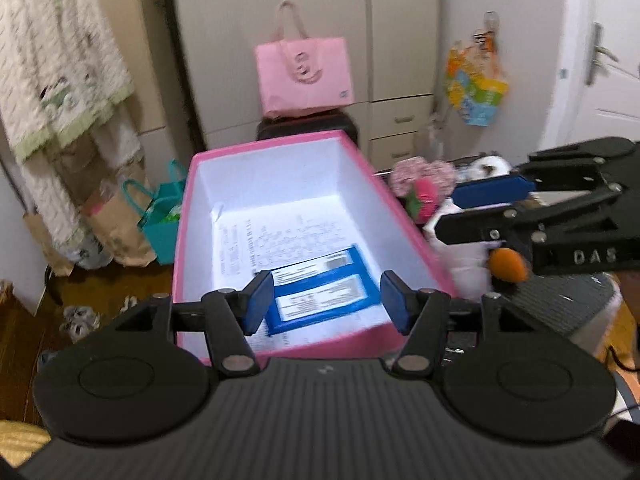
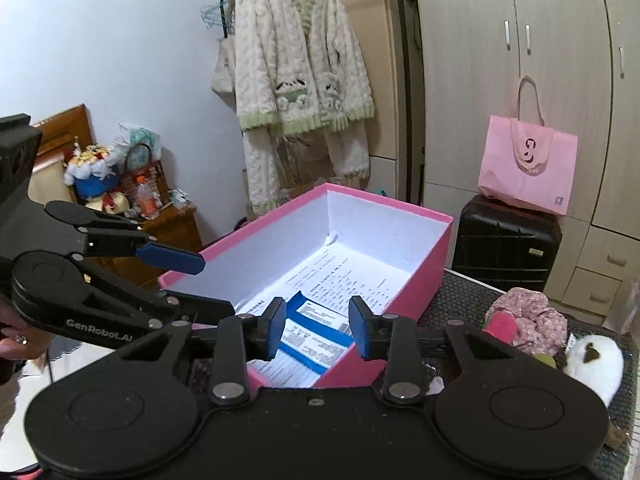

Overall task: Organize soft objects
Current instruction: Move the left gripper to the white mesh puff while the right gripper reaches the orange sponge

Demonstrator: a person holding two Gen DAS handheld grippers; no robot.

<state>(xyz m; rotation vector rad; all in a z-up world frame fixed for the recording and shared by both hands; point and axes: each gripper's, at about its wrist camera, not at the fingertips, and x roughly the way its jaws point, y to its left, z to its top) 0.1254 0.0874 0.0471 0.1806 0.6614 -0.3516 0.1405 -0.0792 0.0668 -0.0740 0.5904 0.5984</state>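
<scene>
while both views look down at it, box: one pink box (image 1: 400,224) with white inside, lid off, on the dark bench (image 2: 460,296).
papers: one printed sheet (image 1: 256,240) and one blue-framed label sheet (image 1: 324,292) lie flat on the box floor; no soft thing lies in it.
soft things: three beside the box on the bench, one pink flowered cloth bundle (image 2: 532,316), one pink plush piece (image 2: 502,326) touching it, one white plush toy (image 2: 596,360) just beside them.
left tongs (image 1: 326,300): wide open, holding nothing, over the near end of the box.
right tongs (image 2: 316,328): open, holding nothing, over the near edge of the box.
bags: one pink tote bag (image 2: 528,168) on one black suitcase (image 2: 504,240).
only right view: one fluffy white robe (image 2: 300,80) whole on its hanger, one wooden cabinet (image 2: 168,232) with clutter on it.
only left view: one teal bag (image 1: 160,216) on the floor, one small orange object (image 1: 508,264) under the right tongs, which i cannot tell what it is.
</scene>
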